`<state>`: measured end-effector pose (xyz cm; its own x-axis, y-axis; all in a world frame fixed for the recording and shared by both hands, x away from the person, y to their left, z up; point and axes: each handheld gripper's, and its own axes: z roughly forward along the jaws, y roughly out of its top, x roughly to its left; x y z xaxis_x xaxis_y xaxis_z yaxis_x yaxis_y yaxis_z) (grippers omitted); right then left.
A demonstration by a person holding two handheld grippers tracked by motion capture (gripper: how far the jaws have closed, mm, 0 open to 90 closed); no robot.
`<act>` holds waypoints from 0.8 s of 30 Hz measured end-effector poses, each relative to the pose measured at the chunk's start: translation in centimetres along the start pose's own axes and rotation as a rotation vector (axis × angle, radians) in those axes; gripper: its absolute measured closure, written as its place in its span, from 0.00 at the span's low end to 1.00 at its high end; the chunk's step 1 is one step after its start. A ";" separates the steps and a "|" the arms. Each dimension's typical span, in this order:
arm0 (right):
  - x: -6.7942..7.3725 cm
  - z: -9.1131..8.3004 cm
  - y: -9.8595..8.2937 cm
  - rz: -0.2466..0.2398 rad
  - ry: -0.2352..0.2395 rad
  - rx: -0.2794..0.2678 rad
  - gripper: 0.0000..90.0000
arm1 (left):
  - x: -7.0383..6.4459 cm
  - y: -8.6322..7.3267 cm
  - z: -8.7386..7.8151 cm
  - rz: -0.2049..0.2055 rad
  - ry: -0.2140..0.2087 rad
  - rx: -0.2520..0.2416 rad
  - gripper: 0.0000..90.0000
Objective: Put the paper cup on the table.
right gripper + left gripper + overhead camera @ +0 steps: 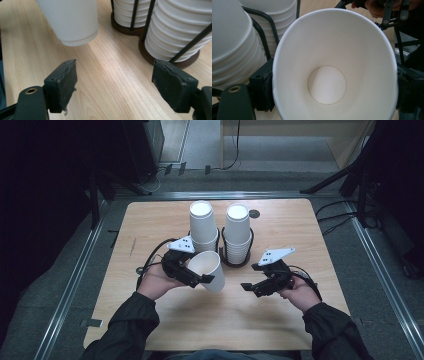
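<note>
Left tongs clamp a single white paper cup across its upper wall, one jaw on each side; the squeeze presses the rim into an oval in the left gripper view. Cup lies tilted, mouth toward the person, base pointing away and down, lifted off the pale wooden surface. Judged: gripping near the rim leaves the base free for setting down or handing over.

Right tongs stand wide and empty, just beside the cup's base, low over the surface.

Beyond both tongs: two stacks of upturned white paper cups, in a dark wire holder with round wooden base, kept upright by the wires.
</note>
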<state>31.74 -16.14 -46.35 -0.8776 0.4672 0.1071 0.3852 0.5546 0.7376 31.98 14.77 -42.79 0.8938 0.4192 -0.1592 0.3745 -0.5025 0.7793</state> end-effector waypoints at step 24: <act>-2.7 -0.5 0.2 0.024 -0.106 -0.010 0.23 | 2.5 -3.0 -3.3 -0.097 0.108 -0.001 0.14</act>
<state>34.02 -17.60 -46.19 -0.8328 0.5509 0.0535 0.4023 0.5362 0.7421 32.28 19.84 -43.51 0.8217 0.5448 -0.1675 0.4573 -0.4549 0.7642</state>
